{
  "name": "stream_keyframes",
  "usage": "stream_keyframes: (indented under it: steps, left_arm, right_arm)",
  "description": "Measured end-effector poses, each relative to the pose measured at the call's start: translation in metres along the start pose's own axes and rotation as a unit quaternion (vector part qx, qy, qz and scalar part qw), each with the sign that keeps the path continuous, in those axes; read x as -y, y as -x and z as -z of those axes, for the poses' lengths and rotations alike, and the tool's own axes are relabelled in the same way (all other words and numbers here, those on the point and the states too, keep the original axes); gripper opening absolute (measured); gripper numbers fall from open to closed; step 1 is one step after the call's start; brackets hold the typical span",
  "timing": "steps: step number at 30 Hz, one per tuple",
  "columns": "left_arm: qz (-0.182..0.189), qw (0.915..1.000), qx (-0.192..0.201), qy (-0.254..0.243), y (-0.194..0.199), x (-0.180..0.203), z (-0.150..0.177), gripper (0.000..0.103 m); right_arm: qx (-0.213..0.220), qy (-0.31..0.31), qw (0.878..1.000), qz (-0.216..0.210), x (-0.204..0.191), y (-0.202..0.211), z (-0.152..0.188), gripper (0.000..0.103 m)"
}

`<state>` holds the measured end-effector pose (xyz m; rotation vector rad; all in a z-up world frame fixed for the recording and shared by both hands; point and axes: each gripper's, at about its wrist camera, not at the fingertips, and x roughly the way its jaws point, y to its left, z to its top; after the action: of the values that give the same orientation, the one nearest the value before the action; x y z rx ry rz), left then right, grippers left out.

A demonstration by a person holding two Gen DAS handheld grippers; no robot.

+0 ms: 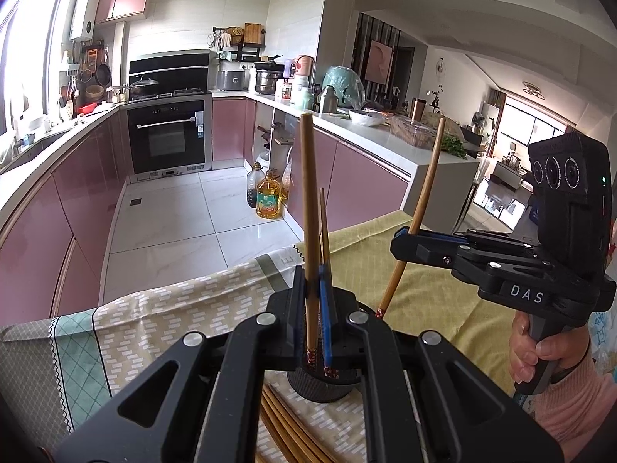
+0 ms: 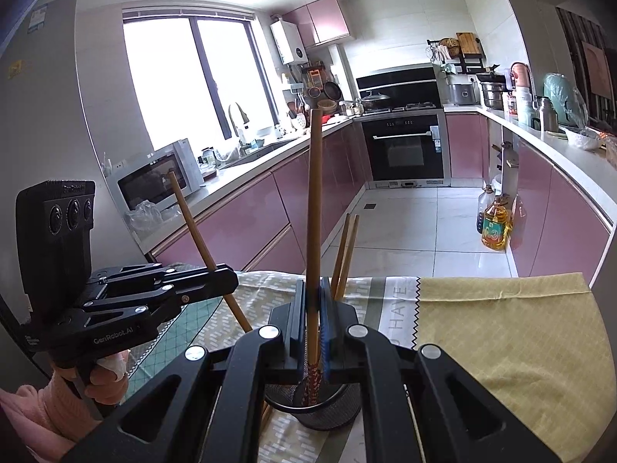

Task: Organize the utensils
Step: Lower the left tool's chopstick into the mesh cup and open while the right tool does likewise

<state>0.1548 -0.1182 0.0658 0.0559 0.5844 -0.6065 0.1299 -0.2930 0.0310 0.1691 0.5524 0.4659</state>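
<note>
Loose chopsticks (image 1: 281, 424) beside holder (image 1: 320, 382): left view only.

Daylight floods the kitchen from a window (image 2: 185, 77) that burns out to pure white, casting glare across the floor tiles (image 2: 416, 223). Both fisheye views bend straight lines and darken at the corners. Focus is sharp; shadows stay soft.
</note>
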Motion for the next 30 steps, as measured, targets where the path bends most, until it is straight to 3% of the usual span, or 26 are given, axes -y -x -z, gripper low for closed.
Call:
stream_keyframes:
  steps: [11,24,28,30]
  left_arm:
    - [0.010,0.9997,-0.021,-0.007,-0.008,0.001,0.007,0.008]
    - [0.031,0.9977,-0.060,-0.010,-0.038,-0.011,0.011,0.008]
    - [0.021,0.9975,-0.068,-0.006,-0.052,-0.014,0.014,0.008]
    - [0.014,0.9975,-0.069,-0.001,-0.057,-0.015,0.016,0.013]
  right_arm:
    - [-0.027,0.006,1.000,-0.001,0.000,-0.011,0.006,0.006]
    - [-0.089,-0.010,0.996,-0.003,0.015,-0.043,0.014,0.006]
    - [-0.084,-0.026,0.996,0.012,0.022,-0.051,0.013,0.009]
    - [-0.079,-0.040,0.996,0.011,0.027,-0.053,0.012,0.022]
